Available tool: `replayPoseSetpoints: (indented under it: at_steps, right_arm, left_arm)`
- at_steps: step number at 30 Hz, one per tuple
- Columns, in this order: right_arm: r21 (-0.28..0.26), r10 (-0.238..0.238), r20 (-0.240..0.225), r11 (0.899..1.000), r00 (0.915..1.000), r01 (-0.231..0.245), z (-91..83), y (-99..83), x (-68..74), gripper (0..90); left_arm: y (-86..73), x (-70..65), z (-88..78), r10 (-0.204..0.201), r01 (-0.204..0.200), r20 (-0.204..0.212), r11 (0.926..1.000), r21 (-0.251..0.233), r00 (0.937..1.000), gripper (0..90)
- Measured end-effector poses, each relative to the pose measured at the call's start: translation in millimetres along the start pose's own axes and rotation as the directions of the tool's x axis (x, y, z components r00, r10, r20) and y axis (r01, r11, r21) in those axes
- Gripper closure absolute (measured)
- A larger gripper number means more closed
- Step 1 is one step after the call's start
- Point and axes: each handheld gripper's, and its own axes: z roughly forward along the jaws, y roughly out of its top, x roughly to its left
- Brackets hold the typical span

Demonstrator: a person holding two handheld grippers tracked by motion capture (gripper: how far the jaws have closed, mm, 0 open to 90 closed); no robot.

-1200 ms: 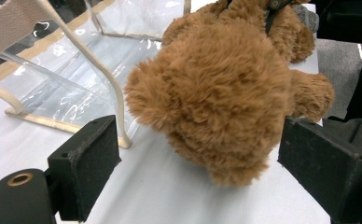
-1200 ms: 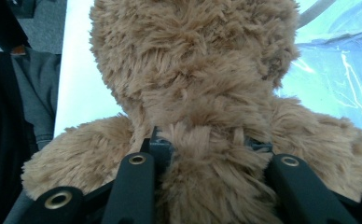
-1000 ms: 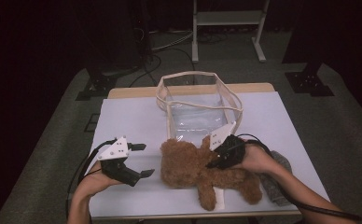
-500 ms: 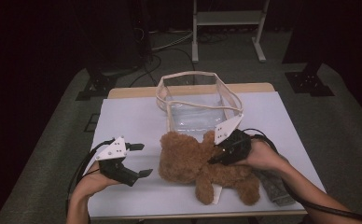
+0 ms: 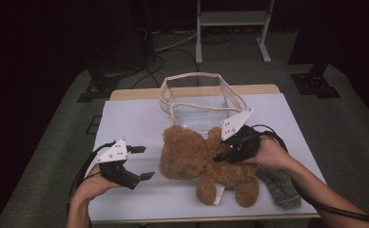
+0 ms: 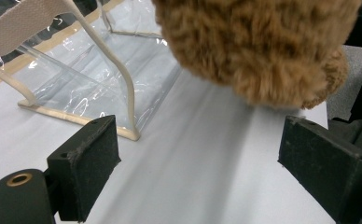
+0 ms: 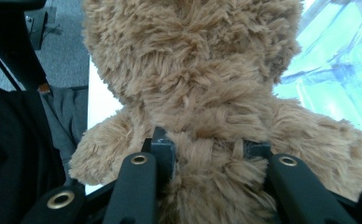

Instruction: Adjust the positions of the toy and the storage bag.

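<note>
Plush bear [image 5: 206, 164] — clamped in right hand-held gripper [image 5: 223, 156].

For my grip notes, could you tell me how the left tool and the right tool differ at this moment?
The left tool has its jaws spread wide with nothing between them; the right tool is clamped on the teddy bear. The left one sits beside the bear, apart from it; the right one is buried in its fur. Both are hand-held, with black jaws.

A clear plastic bag [image 5: 199, 107] with cream trim stands open at twelve o'clock on the white table [image 5: 130, 118]; a grey cloth [image 5: 280, 187] lies crumpled near its four o'clock corner
</note>
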Motion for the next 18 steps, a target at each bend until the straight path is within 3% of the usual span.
replayPoseSetpoints:
  at_steps: [18]
  right_arm:
    - [-0.024, -0.025, 0.030, 0.999, 0.9992, 0.025, -27.3, 29.3, 2.4, 65.6]
  left_arm:
    - [-0.8, 0.9, -1.0, -0.001, 0.001, 0.000, 1.0000, -0.007, 1.0000, 11.0]
